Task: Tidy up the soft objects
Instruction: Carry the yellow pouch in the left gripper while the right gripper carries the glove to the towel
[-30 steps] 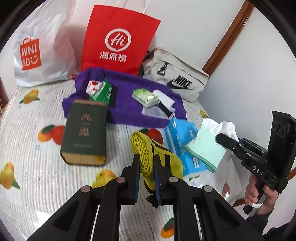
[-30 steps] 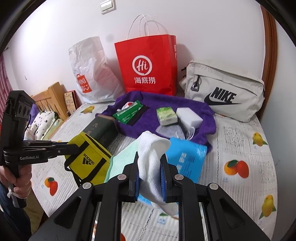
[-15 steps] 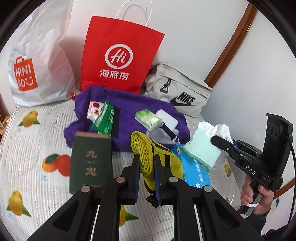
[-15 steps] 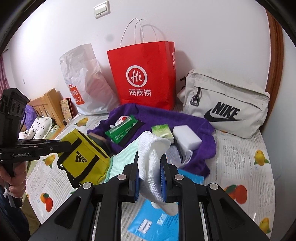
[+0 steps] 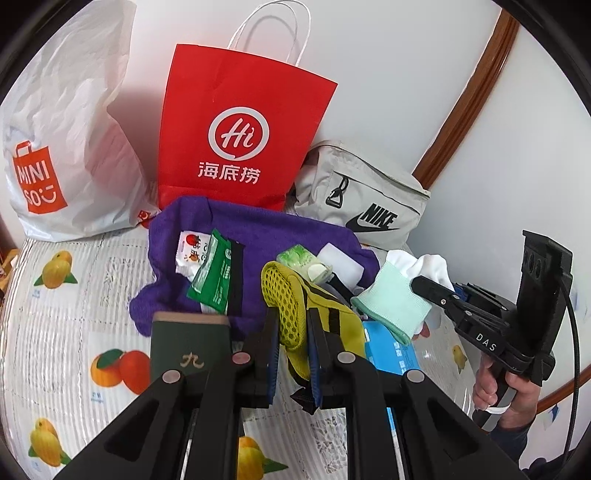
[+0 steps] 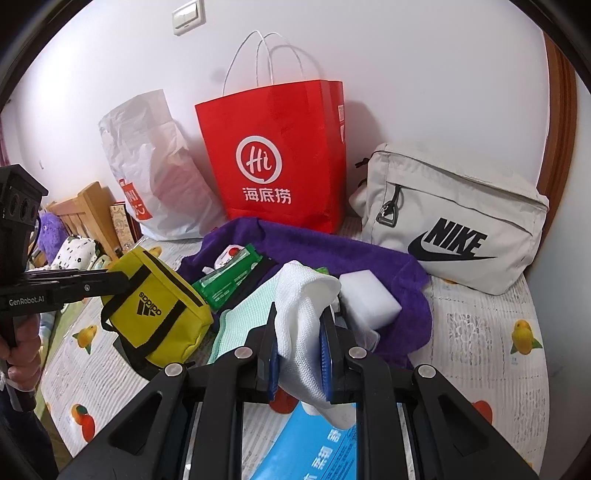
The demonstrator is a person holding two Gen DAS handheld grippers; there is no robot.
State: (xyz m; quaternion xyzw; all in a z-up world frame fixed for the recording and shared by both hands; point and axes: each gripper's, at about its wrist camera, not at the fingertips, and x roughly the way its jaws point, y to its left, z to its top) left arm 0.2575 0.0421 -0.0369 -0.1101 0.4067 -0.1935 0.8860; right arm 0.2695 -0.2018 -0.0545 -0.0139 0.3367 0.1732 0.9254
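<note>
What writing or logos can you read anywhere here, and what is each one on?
"Hi 海底捞": red paper bag
"MINISO": white plastic bag
"NIKE": grey pouch
"adidas", upside down: yellow pouch
"九": green book
"GenRobot.AI": left tool
"DAS": right tool
Green packet and blue packet: print too small or cut off.

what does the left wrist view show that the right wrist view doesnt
Only the left wrist view shows the dark green book and the mesh side of the yellow pouch clamped in the left hand-held gripper.

Only the right wrist view shows the wall switch, the wooden furniture with soft toys, and the pouch's adidas logo.

Both show the red paper bag, the Miniso bag, the Nike bag, the purple towel, the green packet, and the white and mint cloth gripped by the right hand-held gripper.
</note>
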